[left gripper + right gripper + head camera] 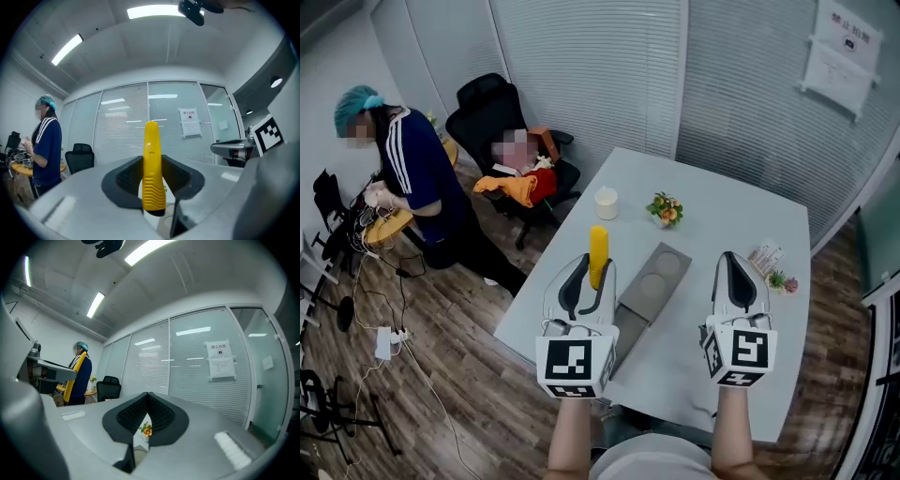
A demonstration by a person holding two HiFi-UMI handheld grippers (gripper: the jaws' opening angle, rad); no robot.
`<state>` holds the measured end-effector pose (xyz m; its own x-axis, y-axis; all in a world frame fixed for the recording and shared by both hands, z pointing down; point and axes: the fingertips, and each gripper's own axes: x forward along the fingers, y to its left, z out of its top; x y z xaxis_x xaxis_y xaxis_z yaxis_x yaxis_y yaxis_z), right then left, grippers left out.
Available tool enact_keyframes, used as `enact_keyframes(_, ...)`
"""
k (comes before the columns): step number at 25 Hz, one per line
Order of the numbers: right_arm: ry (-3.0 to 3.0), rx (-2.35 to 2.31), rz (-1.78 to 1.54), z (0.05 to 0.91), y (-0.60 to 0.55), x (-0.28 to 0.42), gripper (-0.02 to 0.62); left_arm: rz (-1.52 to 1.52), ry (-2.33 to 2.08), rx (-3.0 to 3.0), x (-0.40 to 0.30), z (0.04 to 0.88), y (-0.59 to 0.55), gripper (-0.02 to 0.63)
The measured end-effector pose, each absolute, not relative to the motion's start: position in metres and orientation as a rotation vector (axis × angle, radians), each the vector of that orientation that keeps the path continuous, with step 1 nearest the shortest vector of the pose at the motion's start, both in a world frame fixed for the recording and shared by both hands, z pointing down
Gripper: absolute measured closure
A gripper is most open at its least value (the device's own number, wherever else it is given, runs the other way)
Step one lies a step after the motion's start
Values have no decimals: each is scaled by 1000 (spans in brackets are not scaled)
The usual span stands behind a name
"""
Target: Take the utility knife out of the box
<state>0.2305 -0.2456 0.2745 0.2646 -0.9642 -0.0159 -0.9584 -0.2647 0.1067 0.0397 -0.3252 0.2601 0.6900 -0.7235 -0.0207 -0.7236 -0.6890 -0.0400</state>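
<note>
Basically done, by the look of it: the left gripper (586, 274) had its fingers (125, 180) clamped on the yellow utility knife (152, 168), held up just left of the box (654, 281) on the worktop (722, 220). The right gripper (733, 272), right of the box, was pinched together on nothing.

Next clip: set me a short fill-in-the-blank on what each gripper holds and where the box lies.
1. The left gripper is shut on a yellow plastic ____.
2. The right gripper has its jaws together and holds ____.
3. In the head view, the open grey rectangular box lies on the white table between the two ____.
Missing words: utility knife; nothing; grippers.
</note>
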Motion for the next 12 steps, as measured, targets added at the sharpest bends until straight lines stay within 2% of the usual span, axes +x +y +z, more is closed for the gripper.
enact_keyframes(12,-1830,2453,-92,280,-241,235,574,-7,1189,-2888,44,264,-325,471)
